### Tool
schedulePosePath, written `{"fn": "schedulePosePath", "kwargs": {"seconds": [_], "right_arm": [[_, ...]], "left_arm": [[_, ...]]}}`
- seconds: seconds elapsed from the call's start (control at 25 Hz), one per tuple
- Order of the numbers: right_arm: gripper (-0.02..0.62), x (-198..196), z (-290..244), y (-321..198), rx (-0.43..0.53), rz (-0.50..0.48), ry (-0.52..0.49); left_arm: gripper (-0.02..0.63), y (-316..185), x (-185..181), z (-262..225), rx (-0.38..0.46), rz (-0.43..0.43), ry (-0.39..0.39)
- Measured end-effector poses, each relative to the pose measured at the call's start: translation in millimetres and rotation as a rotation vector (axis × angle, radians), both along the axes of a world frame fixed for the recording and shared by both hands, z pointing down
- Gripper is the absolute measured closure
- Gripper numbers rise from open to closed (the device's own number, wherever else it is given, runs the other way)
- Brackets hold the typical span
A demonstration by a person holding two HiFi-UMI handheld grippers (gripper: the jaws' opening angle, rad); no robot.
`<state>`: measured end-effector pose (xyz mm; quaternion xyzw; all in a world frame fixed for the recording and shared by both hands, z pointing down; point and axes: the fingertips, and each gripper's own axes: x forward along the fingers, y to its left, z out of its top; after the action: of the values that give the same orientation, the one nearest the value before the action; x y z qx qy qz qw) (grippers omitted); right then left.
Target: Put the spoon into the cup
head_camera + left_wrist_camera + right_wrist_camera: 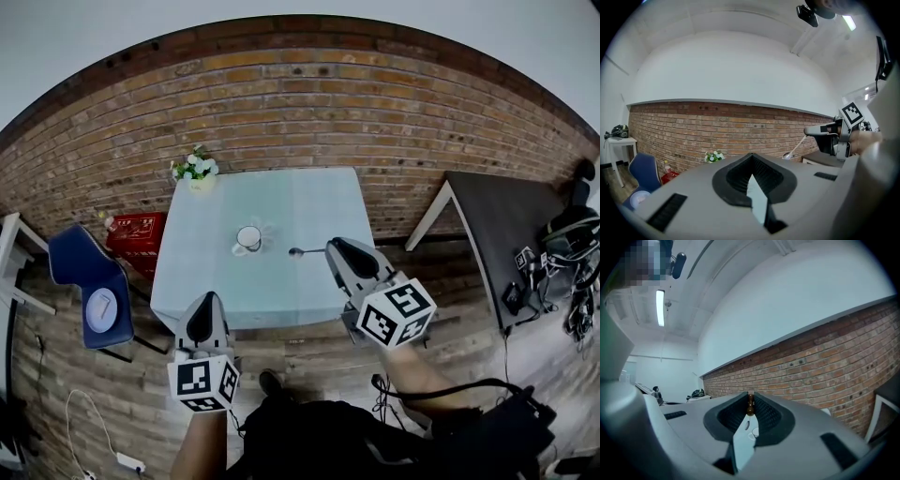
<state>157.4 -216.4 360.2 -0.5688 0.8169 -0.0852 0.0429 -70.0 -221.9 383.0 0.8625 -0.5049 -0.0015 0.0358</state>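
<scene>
A white cup stands near the middle of the pale green table. My right gripper reaches in over the table's front right part, shut on the brown handle of the spoon. The spoon's bowl points left toward the cup, a short way from it. In the right gripper view the handle sits pinched between the jaw tips, with the cup below. My left gripper hovers at the table's front left edge, jaws together and empty. The left gripper view shows the right gripper with the spoon hanging from it.
A small pot of flowers stands at the table's far left corner. A blue chair and a red crate are to the table's left. A dark table with gear stands at the right. A brick wall runs behind.
</scene>
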Motion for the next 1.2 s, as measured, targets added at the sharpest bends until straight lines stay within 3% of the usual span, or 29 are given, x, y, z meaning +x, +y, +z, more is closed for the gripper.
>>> {"fn": "schedulePosePath", "kwargs": {"seconds": [0.52,0.88,1.2], "right_arm": [[0.543,-43,41,-124,-0.108,0.053,-0.004],[0.543,-59,77,-184,-0.17,0.018,0.022],[0.543,-61,132,-230,-0.262,-0.052,0.047]], "left_arm": [[0.597,-108,-54,40,-0.066,0.042,-0.018],[0.597,-136,-72,59,-0.127,0.0,-0.012],[0.597,-147,-67,75,-0.175,-0.059,-0.003]]}}
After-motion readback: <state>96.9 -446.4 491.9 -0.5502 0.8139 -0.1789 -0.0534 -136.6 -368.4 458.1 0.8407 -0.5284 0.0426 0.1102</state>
